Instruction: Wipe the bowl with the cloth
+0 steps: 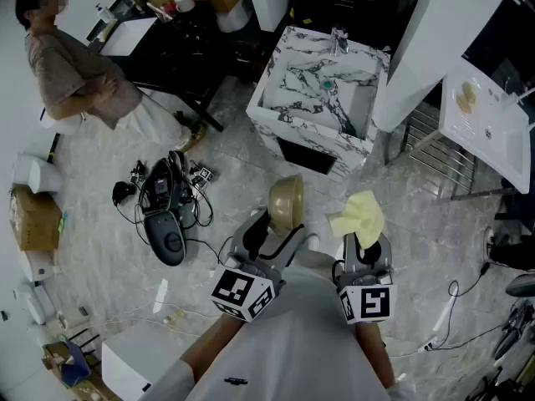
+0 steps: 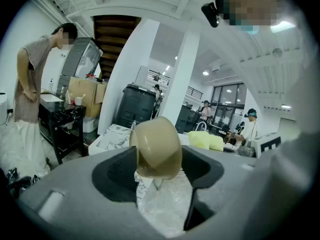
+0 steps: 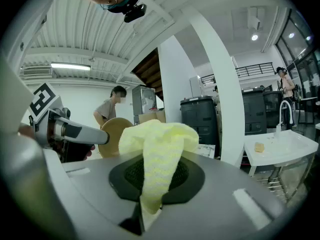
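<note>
Two grippers are raised side by side over the pale floor [image 1: 100, 249].

Left gripper [image 1: 280, 224]: jaws closed on the tan bowl [image 2: 157, 149], pinching its wall at the rim. The bowl stands out past the jaw tips, tipped on its side. From the right gripper view, its broad round face is turned toward the right gripper [image 1: 364, 241].

Right gripper: jaws shut on the yellow cloth [image 3: 160, 154]. One narrow tail of the cloth is clamped between the jaws. The rest bunches up in a loose puff just beyond the tips.

Relation: in the head view the cloth is just to the right of the bowl, with a small gap between them; no contact seen.

Surroundings: a marble-patterned sink unit [image 1: 322, 82] sits further ahead of both grippers. A tangle of cables and dark devices [image 1: 163, 203] lies on the floor to the left of the left gripper. Beyond it, a person [image 1: 75, 78] stands well apart.
</note>
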`<state>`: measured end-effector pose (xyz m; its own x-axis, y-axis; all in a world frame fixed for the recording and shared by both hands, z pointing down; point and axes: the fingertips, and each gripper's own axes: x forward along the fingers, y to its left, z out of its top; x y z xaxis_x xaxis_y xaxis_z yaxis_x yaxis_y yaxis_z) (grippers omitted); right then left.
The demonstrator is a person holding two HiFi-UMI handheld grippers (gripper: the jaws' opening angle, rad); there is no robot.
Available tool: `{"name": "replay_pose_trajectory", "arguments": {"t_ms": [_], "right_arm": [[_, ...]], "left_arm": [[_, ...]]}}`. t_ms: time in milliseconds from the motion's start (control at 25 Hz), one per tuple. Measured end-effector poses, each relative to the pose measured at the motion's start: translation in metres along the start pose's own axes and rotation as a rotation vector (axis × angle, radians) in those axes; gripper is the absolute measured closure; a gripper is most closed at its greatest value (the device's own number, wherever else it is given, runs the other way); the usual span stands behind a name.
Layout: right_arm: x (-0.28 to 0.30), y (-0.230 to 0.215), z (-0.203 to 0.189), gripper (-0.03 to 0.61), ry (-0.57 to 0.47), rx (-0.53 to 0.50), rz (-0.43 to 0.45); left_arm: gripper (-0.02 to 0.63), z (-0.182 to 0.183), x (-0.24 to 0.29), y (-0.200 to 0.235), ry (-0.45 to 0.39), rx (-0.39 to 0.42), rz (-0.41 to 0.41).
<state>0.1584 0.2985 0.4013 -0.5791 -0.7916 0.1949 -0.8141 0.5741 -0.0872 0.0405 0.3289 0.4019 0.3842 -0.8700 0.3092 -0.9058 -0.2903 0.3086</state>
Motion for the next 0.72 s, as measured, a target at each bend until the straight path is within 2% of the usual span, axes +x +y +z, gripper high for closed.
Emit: {"name": "replay_pose_trajectory", "arguments": {"t_ms": [720], "right_arm": [[0.009, -0.026, 0.001, 0.549, -0.008, 0.037, -0.017]], "left_arm": [[0.333, 0.001, 0.015, -0.002, 0.008, -0.001, 0.012]]}}
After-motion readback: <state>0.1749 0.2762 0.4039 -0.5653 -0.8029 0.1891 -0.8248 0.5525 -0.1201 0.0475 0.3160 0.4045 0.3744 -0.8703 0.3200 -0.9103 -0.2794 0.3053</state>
